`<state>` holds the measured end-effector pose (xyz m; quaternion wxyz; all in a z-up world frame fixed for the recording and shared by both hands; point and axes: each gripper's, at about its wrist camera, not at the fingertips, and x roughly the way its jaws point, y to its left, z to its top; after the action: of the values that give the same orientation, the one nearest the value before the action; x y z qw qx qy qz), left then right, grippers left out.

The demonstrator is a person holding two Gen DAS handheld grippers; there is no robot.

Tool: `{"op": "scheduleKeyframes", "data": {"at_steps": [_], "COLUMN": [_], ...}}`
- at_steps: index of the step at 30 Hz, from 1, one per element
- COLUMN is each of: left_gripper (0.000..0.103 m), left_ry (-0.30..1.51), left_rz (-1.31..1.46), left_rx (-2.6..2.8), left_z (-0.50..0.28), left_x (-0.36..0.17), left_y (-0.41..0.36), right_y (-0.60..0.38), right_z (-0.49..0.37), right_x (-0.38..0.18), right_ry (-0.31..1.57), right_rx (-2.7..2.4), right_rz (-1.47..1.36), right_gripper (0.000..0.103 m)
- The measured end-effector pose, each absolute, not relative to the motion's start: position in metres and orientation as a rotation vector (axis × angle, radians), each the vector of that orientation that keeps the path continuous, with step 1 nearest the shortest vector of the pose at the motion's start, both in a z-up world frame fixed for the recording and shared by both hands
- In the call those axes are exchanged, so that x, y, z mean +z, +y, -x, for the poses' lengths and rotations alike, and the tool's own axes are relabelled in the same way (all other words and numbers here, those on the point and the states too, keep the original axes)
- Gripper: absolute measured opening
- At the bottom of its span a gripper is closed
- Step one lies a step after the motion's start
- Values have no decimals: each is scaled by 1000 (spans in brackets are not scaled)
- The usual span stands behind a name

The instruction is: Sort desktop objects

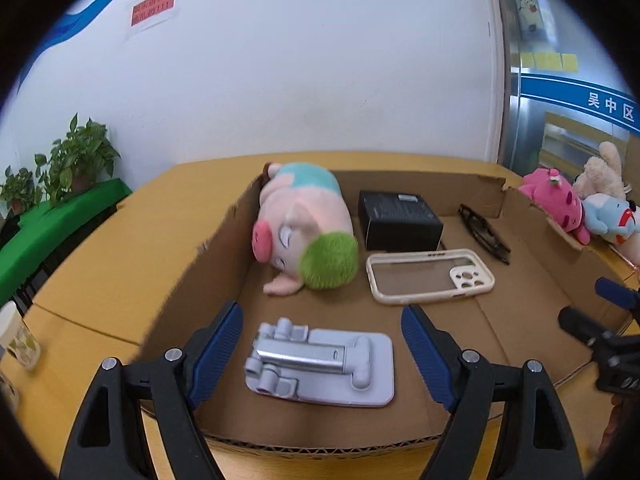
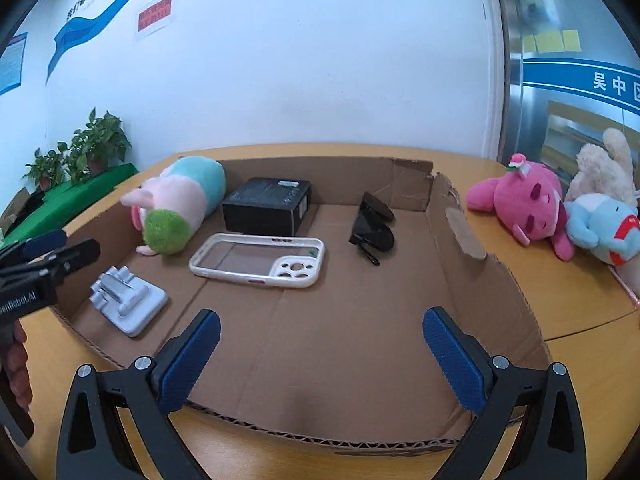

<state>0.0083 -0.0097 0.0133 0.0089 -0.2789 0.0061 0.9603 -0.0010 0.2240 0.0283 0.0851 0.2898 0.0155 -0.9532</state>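
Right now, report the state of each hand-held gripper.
Left hand-held gripper: open, holding nothing, above the phone stand.
Right hand-held gripper: open, holding nothing.

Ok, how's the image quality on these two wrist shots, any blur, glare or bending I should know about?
Left wrist view: slight motion smear on the plush pig and phone stand; black fisheye corners. Right wrist view: sharper, the phone case is crisp, the cardboard tray edges bow outward. Both: soft even light, faint shadows, no strong glare.
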Motion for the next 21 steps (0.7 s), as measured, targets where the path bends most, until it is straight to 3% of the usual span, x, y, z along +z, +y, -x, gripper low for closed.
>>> {"op": "scheduleKeyframes", "data": {"at_steps": [5,21], "left_gripper": [83,92], "left_ry": [72,71], "left_rz": [771,852], "left_rx": [3045,3037], "left_z": [-16,-10], "left_x": [2,-6], "left_y": [-3,-2], "right_y": [228,220], "right_z": [-7,-4], "right_x": [23,21], "right_ry": [22,32], "right_rx": [-2890,-2879], "right_rz": [-803,-842], "right_gripper": [103,103]}}
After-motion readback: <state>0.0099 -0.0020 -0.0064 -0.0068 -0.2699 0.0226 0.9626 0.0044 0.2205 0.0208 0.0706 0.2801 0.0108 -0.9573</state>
